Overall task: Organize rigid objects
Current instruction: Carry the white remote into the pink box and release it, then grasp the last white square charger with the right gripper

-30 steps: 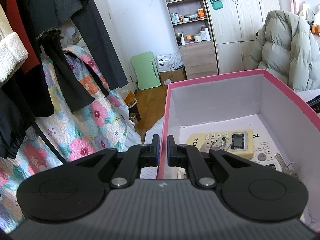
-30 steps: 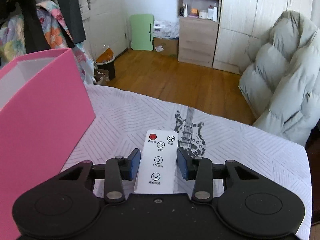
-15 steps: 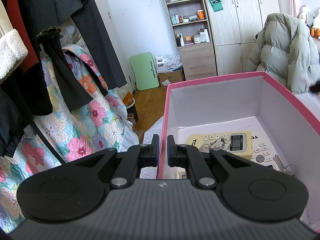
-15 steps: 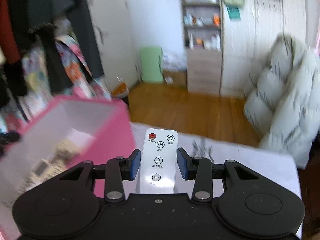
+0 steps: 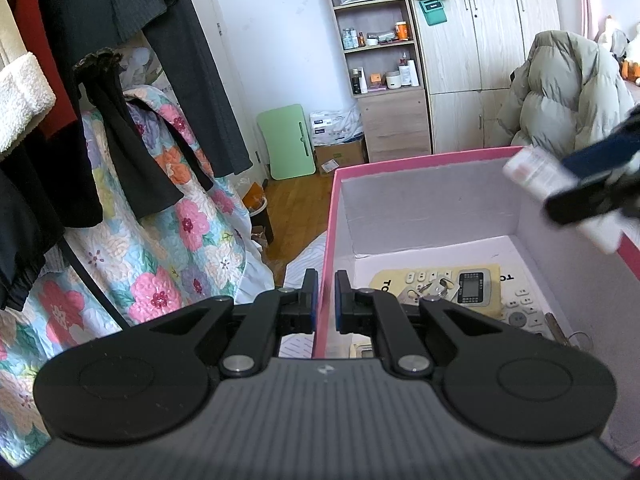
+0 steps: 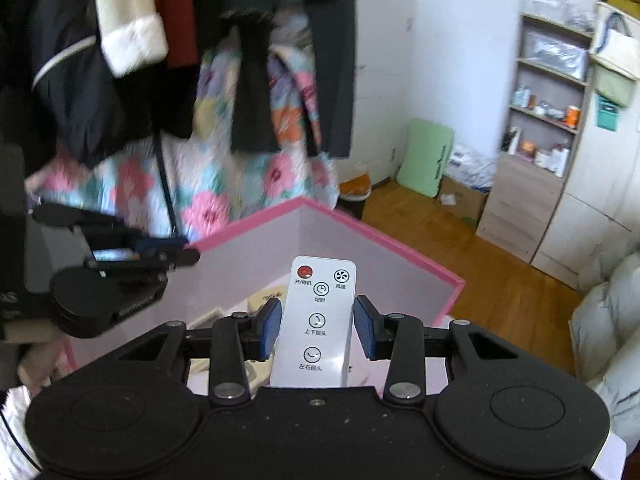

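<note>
My left gripper (image 5: 326, 300) is shut on the near left wall of the pink box (image 5: 420, 160); it shows from the side in the right wrist view (image 6: 176, 254). The box holds a yellow remote (image 5: 436, 280), keys (image 5: 430, 290) and a white remote (image 5: 524, 308). My right gripper (image 6: 318, 326) is shut on a white fan remote (image 6: 318, 320) and holds it over the open box (image 6: 400, 240). In the left wrist view that remote (image 5: 532, 172) comes in from the right above the box rim.
Dark clothes (image 5: 100, 80) and a floral quilt (image 5: 160, 248) hang left of the box. A padded grey-green coat (image 5: 560, 92) lies at the right. Shelves (image 5: 376, 40) and a wardrobe (image 5: 500, 40) stand across the wooden floor (image 6: 500, 272).
My right gripper has lifted the white fan remote off the bed cover and swung it left over the pink box. My left gripper has kept its hold on the box wall.
</note>
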`<state>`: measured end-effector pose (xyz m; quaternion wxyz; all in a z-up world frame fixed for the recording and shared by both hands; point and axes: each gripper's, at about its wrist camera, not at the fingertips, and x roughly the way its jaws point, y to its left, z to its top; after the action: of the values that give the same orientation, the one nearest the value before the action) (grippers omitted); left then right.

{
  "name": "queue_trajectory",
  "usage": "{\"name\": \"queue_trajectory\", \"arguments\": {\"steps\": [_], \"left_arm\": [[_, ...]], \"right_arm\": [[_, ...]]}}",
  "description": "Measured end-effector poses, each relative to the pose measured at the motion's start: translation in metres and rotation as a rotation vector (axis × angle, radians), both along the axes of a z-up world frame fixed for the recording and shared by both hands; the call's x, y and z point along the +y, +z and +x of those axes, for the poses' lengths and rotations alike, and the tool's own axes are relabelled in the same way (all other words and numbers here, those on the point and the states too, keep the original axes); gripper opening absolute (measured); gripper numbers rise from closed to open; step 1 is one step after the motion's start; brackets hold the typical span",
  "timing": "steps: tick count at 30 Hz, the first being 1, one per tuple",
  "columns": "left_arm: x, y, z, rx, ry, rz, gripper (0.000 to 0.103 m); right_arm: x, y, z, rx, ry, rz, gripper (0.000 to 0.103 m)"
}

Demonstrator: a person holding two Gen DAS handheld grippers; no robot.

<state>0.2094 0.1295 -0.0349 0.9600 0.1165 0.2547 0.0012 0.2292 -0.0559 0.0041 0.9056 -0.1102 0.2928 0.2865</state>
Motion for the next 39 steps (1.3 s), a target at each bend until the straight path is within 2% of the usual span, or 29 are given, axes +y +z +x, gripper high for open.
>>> {"name": "queue_trajectory", "arguments": {"steps": [12, 15, 17, 19, 22, 26, 34, 39], "left_arm": [[0.002, 0.001, 0.000, -0.002, -0.001, -0.022, 0.007], [0.003, 0.000, 0.000, -0.002, -0.001, -0.023, 0.007], [0.003, 0.001, 0.000, -0.002, -0.003, -0.023, 0.007], [0.003, 0.000, 0.001, -0.002, 0.000, -0.020, 0.007], [0.002, 0.000, 0.000, -0.002, 0.000, -0.025, 0.007], [0.002, 0.000, 0.000, -0.001, 0.000, -0.024, 0.007], [0.003, 0.001, 0.000, -0.001, -0.003, -0.031, 0.007], [0.003, 0.001, 0.000, -0.001, -0.002, -0.032, 0.007]], "right_arm": [[0.023, -0.032, 0.034, 0.125, -0.013, -0.165, 0.045], [0.023, -0.038, 0.038, 0.135, -0.038, -0.188, 0.045], [0.023, -0.041, 0.040, 0.132, -0.049, -0.194, 0.041], [0.024, -0.041, 0.040, 0.126, -0.058, -0.191, 0.044], [0.021, -0.035, 0.037, 0.114, -0.066, -0.150, 0.050], [0.004, -0.023, 0.025, 0.076, -0.098, -0.072, 0.051], [-0.077, 0.002, -0.019, 0.122, -0.214, 0.193, 0.054], [-0.127, -0.006, -0.038, 0.160, -0.354, 0.228, 0.056]]}}
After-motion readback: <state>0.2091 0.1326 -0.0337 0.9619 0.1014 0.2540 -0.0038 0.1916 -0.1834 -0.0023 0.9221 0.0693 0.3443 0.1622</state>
